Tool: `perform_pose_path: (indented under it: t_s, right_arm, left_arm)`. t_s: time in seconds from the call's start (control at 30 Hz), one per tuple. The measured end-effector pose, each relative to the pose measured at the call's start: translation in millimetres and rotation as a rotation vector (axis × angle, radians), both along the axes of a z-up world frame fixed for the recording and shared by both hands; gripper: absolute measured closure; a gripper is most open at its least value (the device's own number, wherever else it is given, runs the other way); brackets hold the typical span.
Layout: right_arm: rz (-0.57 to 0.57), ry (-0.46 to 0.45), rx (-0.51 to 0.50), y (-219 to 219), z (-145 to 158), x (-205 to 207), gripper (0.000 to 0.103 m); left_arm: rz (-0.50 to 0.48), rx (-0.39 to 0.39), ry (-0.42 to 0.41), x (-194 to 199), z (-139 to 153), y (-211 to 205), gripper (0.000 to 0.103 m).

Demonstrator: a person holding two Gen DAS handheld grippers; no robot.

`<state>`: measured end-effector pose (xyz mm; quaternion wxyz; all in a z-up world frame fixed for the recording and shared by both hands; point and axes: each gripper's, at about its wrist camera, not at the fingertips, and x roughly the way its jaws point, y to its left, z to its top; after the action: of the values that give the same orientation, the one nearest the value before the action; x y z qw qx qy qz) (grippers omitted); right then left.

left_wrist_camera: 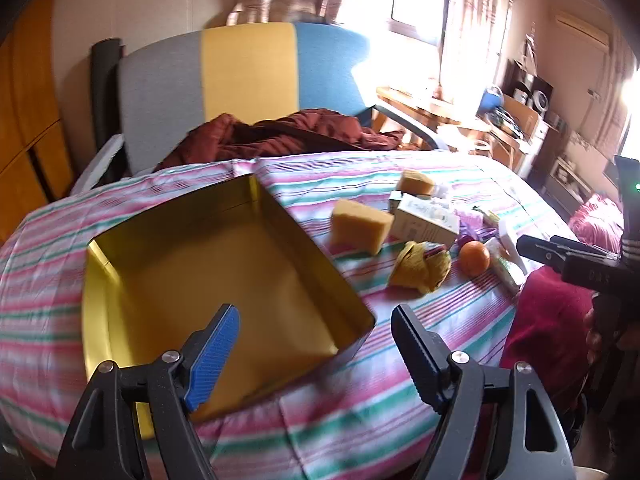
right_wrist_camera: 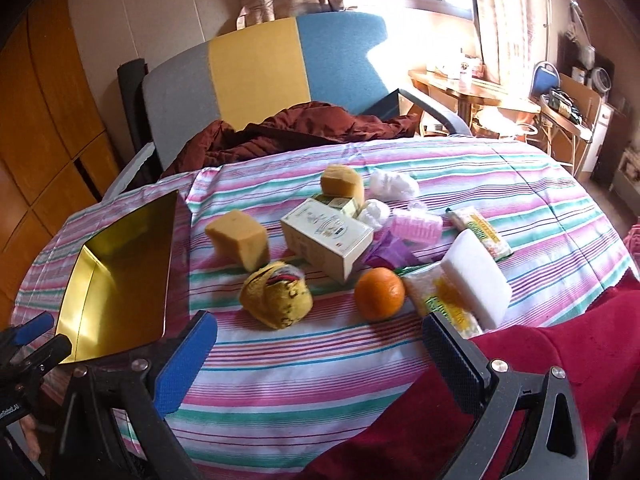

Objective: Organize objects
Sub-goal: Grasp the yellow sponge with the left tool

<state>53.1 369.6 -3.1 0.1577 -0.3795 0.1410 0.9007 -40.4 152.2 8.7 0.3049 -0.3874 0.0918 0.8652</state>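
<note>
Objects for organizing are seen spread on a striped bedcover (right_wrist_camera: 304, 364), ahead of both grippers. In the left wrist view, the left gripper (left_wrist_camera: 316, 322) is held wide open with nothing between its fingers, and just beyond its blue-padded finger (left_wrist_camera: 214, 354) the open gold tin box (left_wrist_camera: 216, 280) is shown with its whole interior visible. The box is seen only obliquely in the right wrist view, beyond and to the left of that gripper's blue finger.

The right gripper (right_wrist_camera: 320, 344) is likewise spread wide and nothing is gripped. Past its fingers, the orange (right_wrist_camera: 379, 294) and the yellow crumpled pouch (right_wrist_camera: 277, 300) are found nearest, with a white sponge block (right_wrist_camera: 476, 276) lying on a printed packet (right_wrist_camera: 444, 304) just beyond the black finger. Farther out, the cream carton (right_wrist_camera: 328, 242), a yellow sponge wedge (right_wrist_camera: 239, 238) and a second yellow sponge (right_wrist_camera: 343, 184) are seen. Only in this view are the white wads (right_wrist_camera: 394, 186), the pink ribbed roll (right_wrist_camera: 418, 227) and a second printed packet (right_wrist_camera: 482, 232) clearly shown; in the left wrist view they are mostly hidden behind the carton.

A red blanket (right_wrist_camera: 540, 360) is draped beside the right gripper's black finger. A striped chair (left_wrist_camera: 248, 76) with a maroon jacket (left_wrist_camera: 288, 132) is seen beyond the bed.
</note>
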Motion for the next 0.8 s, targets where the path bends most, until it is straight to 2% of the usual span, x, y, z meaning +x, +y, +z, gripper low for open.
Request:
perform_pose_path:
  t_s: [0.13,0.2,0.37,0.47,0.63,0.8]
  right_arm:
    - [-0.016,0.012,0.008,15,5,1,0.0]
    - [-0.004,0.006,-0.005,19,2,-1,0.0]
    - [0.037,-0.027,-0.028,21,-9,-5,0.0]
    - [0.064,-0.035,-0.048,24,-13,-7,0.0]
    - [0.115,-0.044,-0.084,29,-21,-10,0.0]
    - [0.148,-0.05,-0.129,30,-25,-13,0.0]
  left_arm:
    - [-0.08,-0.028,-0.019,-26,-1,45,0.023]
    - [-0.118,-0.045,-0.042,-42,-7,69,0.019]
    - [-0.131,-0.115,-0.106,-85,-34,115,0.018]
    - [-0.145,-0.141,-0.101,-101,-46,135,0.018]
    - [-0.17,-0.171,-0.141,-127,-63,159,0.018]
    - [-0.2,-0.222,-0.162,-135,-82,174,0.018]
